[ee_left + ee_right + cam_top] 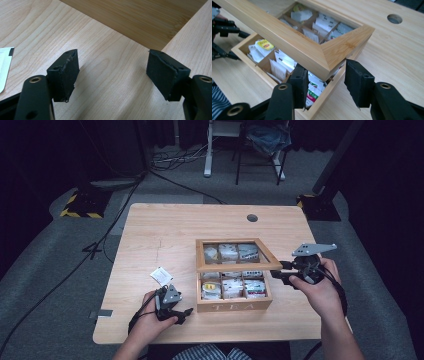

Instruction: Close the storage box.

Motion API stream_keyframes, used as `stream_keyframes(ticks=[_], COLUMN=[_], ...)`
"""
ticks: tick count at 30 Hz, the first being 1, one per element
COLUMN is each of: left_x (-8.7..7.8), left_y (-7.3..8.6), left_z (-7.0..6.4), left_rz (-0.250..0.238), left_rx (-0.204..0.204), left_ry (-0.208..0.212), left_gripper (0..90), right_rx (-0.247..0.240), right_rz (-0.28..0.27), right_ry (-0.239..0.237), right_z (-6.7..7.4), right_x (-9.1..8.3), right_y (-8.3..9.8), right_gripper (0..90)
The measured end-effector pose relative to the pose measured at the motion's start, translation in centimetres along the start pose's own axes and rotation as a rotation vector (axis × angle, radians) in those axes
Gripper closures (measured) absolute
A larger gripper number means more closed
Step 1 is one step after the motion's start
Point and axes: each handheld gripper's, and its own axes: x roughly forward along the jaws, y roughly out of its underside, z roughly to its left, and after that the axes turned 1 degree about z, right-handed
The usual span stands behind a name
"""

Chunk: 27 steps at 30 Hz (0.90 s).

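Note:
A wooden tea box [234, 306] marked TEA stands on the table, its compartments packed with tea bags [277, 68]. Its glass-paned lid [235, 266] is tilted partly up. My right gripper [278, 270] comes in from the right and is shut on the lid's front right corner [337, 50], which sits between its pads [359, 80]. My left gripper [184, 314] rests low over the table just left of the box's front corner. Its jaws are wide apart around bare wood [112, 65]. A white tea sachet [160, 275] lies on the table behind it.
A round cable hole [252, 217] is at the table's far right. The sachet's edge [3, 68] shows left of my left gripper, the box wall [140, 20] ahead of it. Cables, a stand and a chair are on the floor beyond the table.

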Motion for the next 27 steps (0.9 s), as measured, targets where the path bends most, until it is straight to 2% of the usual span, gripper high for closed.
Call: stream_keyframes(ticks=[12, 16, 27], left_x=[0.0, 0.0, 0.0], left_y=[0.0, 0.0, 0.0], left_z=[0.0, 0.0, 0.0], left_rz=[-0.002, -0.002, -0.002], left_rx=[-0.001, -0.001, -0.001], left_ry=[0.0, 0.0, 0.0], left_gripper=[26.8, 26.8, 26.8], right_rx=[-0.028, -0.026, -0.058], right_rz=[0.097, 0.133, 0.213], right_ry=[-0.008, -0.028, -0.042], right_z=[0.4, 0.5, 0.8], right_x=[0.6, 1.0, 1.9], right_y=[0.2, 0.3, 0.5], right_gripper=[53.5, 53.9, 53.8])
